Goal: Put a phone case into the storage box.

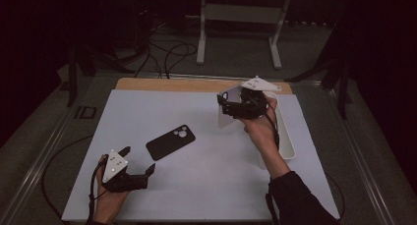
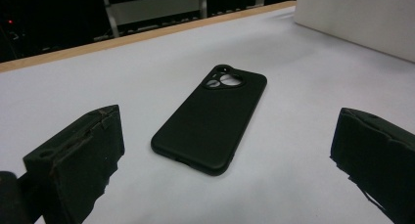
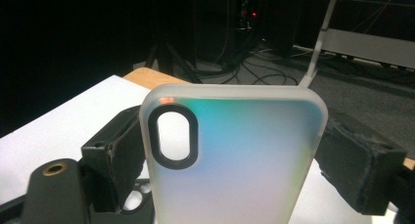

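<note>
A black phone case [image 1: 170,142] [image 2: 210,121] lies flat on the white mat [image 1: 206,185], back up, with its camera cutout at the far end. My left gripper [image 1: 137,160] [image 2: 230,150] rests low at the mat's front left, open, one jaw on each side of the black case and just short of it. My right gripper [image 1: 231,107] [image 3: 235,165] is raised at the back right, shut on a frosted translucent phone case [image 1: 225,121] [image 3: 230,155] with a black oval camera ring. It holds that case upright by its two long edges.
A white bin [image 1: 287,141] [image 2: 362,23] stands on the mat's right side, under the right forearm. The table's wooden edge [image 1: 196,83] runs along the back. Beyond it are a metal stand [image 1: 241,14] and floor cables [image 1: 167,53].
</note>
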A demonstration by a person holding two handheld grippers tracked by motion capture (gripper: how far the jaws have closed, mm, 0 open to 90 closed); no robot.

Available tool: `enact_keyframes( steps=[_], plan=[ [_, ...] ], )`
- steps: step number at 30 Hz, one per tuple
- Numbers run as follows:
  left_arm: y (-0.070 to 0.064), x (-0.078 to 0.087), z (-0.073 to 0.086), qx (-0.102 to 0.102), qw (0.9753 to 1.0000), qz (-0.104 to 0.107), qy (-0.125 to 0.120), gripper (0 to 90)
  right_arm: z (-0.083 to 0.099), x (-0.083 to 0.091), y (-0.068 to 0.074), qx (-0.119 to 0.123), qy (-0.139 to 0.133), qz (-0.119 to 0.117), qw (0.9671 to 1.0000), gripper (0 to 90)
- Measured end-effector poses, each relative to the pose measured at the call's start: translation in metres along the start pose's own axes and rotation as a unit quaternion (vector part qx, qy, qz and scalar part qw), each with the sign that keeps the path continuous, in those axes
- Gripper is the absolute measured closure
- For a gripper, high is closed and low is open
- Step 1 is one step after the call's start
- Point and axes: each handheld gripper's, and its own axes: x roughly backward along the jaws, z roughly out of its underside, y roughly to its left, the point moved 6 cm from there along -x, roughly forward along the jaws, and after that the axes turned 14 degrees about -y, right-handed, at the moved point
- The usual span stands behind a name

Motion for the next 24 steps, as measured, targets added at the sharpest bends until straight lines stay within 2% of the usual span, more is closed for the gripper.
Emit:
enact_keyframes(
  steps=[8, 16, 24],
  plan=[
    [0.000, 0.000, 0.000, -0.001, 1.0000, -0.001, 0.000, 0.2, -0.004, -0.002, -0.014, 0.002, -0.003, 0.010, 0.9999, 16.4],
    [0.000, 0.000, 0.000, -0.002, 1.0000, -0.001, 0.001, 0.2, -0.007, -0.005, -0.022, 0.006, -0.005, 0.015, 0.9999, 16.4],
    [0.000, 0.000, 0.000, -0.002, 1.0000, -0.001, 0.001, 0.2, -0.008, -0.009, -0.033, 0.005, -0.005, 0.031, 0.9995, 16.4]
  ],
)
